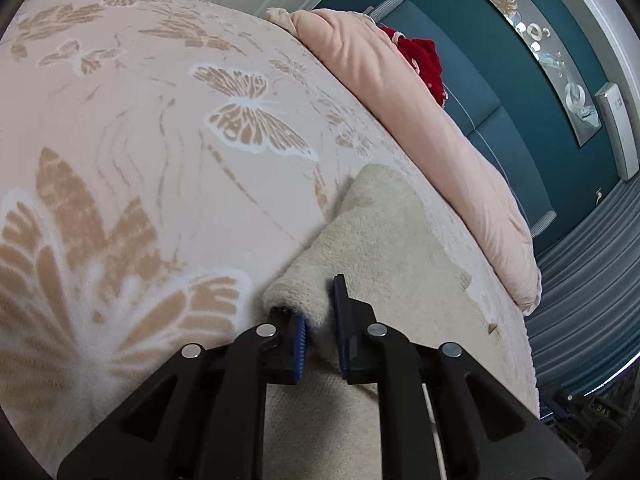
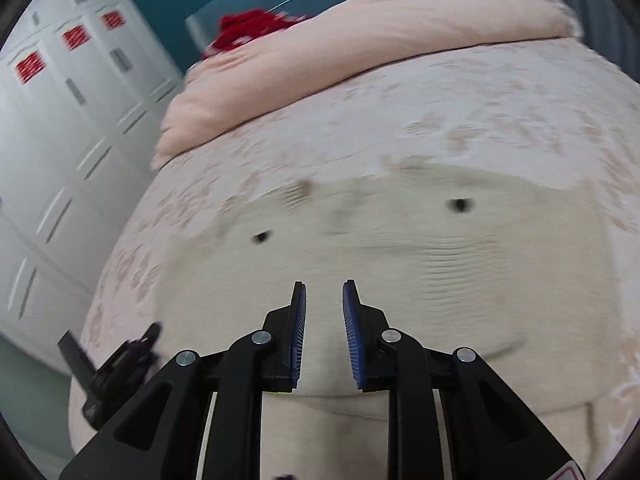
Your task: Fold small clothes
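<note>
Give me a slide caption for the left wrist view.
Left gripper pinches a fold of cream fleece garment on a butterfly-patterned bedspread.

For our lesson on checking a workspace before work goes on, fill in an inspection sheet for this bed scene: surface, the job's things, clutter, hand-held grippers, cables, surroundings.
Surface: bed with a pink butterfly-patterned blanket, fairly smooth.
Job's things: one cream fleece garment lying on the blanket, an edge bunched up and lifted at the left.
Clutter: rolled pink quilt along the far edge; red cloth behind it.
Grippers: left hand-held gripper is shut on a fold of the cream fleece garment; right hand-held gripper is open above the garment, nothing between its pads.
Cables: nothing seen.
Surroundings: teal wall with a long framed picture; white wardrobe doors with red decorations.
</note>
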`<control>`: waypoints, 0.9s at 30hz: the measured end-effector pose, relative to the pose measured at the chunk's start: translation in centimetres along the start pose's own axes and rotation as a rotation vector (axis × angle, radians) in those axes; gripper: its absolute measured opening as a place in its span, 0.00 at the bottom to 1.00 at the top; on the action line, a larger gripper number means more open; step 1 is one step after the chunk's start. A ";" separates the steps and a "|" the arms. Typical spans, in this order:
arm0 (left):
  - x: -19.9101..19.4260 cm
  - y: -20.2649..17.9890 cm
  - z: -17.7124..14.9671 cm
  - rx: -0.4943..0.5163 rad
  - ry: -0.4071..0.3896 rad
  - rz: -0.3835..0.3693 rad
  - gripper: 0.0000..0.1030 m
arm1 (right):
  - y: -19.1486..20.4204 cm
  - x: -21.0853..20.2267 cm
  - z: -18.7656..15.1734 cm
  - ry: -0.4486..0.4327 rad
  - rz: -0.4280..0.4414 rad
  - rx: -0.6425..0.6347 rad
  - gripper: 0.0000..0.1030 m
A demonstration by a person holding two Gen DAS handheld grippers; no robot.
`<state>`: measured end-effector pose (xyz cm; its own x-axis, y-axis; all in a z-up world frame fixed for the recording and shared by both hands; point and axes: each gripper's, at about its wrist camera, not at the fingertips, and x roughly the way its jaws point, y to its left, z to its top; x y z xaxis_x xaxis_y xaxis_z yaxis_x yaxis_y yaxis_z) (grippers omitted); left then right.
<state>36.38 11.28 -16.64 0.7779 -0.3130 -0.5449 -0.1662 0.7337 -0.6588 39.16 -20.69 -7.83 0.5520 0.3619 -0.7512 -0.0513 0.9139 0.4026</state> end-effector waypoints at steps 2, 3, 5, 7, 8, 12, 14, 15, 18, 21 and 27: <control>0.0 0.4 0.0 -0.016 -0.006 -0.027 0.12 | 4.7 4.1 0.9 0.064 0.028 -0.118 0.16; 0.0 0.5 -0.1 -0.018 -0.011 -0.037 0.12 | 6.7 6.2 1.4 0.090 0.028 -0.159 0.13; 0.0 0.6 -0.2 -0.017 -0.020 -0.046 0.12 | 9.0 10.2 2.3 0.139 0.044 -0.169 0.13; 0.0 0.6 -0.3 -0.014 -0.027 -0.053 0.12 | 10.2 14.4 3.3 0.193 0.055 -0.137 0.13; 0.0 0.7 -0.3 -0.016 -0.029 -0.058 0.12 | 10.9 16.1 3.5 0.201 0.034 -0.129 0.13; 0.2 0.9 -0.5 -0.009 -0.038 -0.067 0.12 | 11.2 19.9 5.1 0.183 -0.028 -0.080 0.05; 0.3 1.0 -0.5 -0.010 -0.041 -0.074 0.12 | 10.7 18.8 6.0 0.161 -0.021 -0.010 0.03; 0.2 1.0 -0.5 -0.012 -0.042 -0.078 0.12 | 10.1 17.2 6.0 0.127 0.001 0.024 0.03; 0.2 1.1 -0.5 -0.013 -0.042 -0.080 0.12 | 6.7 9.6 4.2 -0.027 0.007 0.043 0.05; 0.3 1.0 -0.6 -0.010 -0.042 -0.076 0.12 | -0.4 1.9 0.3 -0.118 -0.146 0.101 0.07; 0.4 0.3 -0.4 0.011 -0.030 -0.033 0.12 | -14.5 -4.1 -6.1 -0.017 -0.280 0.306 0.00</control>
<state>36.36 11.12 -17.27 0.8007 -0.3189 -0.5071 -0.1338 0.7299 -0.6703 32.55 -34.27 -13.79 0.5236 0.1018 -0.8459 0.3510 0.8789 0.3230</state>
